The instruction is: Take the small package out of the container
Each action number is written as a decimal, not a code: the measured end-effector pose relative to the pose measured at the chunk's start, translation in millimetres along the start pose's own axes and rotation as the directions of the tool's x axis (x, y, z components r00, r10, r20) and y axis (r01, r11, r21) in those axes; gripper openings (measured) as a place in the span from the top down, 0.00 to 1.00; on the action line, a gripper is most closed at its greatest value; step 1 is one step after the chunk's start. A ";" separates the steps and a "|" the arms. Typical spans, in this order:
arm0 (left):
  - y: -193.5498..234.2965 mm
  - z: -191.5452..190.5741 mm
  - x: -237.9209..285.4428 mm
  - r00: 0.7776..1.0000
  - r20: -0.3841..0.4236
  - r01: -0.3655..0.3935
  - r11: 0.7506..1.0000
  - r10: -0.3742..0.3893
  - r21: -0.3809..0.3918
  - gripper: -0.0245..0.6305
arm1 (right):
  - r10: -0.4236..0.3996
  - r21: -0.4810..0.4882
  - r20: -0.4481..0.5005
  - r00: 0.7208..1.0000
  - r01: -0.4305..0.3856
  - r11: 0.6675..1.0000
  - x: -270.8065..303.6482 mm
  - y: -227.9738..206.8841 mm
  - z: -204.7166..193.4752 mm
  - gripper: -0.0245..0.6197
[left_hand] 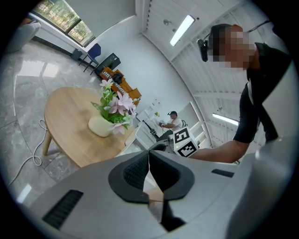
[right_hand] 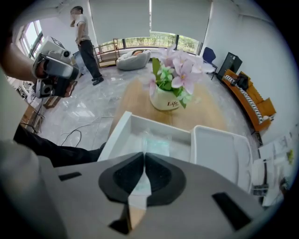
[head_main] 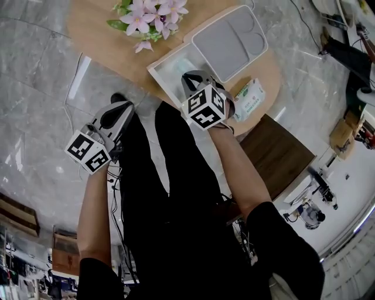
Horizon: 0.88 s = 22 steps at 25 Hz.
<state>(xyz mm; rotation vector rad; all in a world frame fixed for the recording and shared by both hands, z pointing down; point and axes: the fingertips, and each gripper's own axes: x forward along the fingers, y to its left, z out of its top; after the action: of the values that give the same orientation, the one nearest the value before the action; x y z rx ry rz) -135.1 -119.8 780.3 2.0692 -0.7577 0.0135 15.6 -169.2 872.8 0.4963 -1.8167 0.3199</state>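
The white container (head_main: 157,68) stands open at the near edge of the round wooden table (head_main: 96,41). In it lies the small package (right_hand: 156,144), a clear teal-tinted packet. My right gripper (head_main: 191,80) reaches down into the container; in the right gripper view its jaws (right_hand: 145,158) are closed together, with the packet's near end running in between the pads. The left gripper (head_main: 119,99) hangs off the table to the left, over the floor, shut with nothing in it (left_hand: 149,156).
The container's grey-white lid (head_main: 229,40) lies beside it on the right. A vase of pink flowers (head_main: 149,17) stands behind, and a pack of wipes (head_main: 249,99) sits at the table's right edge. Cables (head_main: 75,76) trail across the marble floor; a person (right_hand: 86,42) stands far off.
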 end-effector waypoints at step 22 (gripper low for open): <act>-171.3 220.9 -53.6 0.980 0.192 -0.010 0.942 -0.058 0.334 0.93 | -0.064 -0.106 0.531 0.845 0.141 0.984 -329.6 -18.1 209.8 0.93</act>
<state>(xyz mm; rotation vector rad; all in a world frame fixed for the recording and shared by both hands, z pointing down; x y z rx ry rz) -149.0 -191.4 505.2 2.4296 -0.9021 -0.0863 -71.5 -224.4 495.5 0.6216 -2.3158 -0.0325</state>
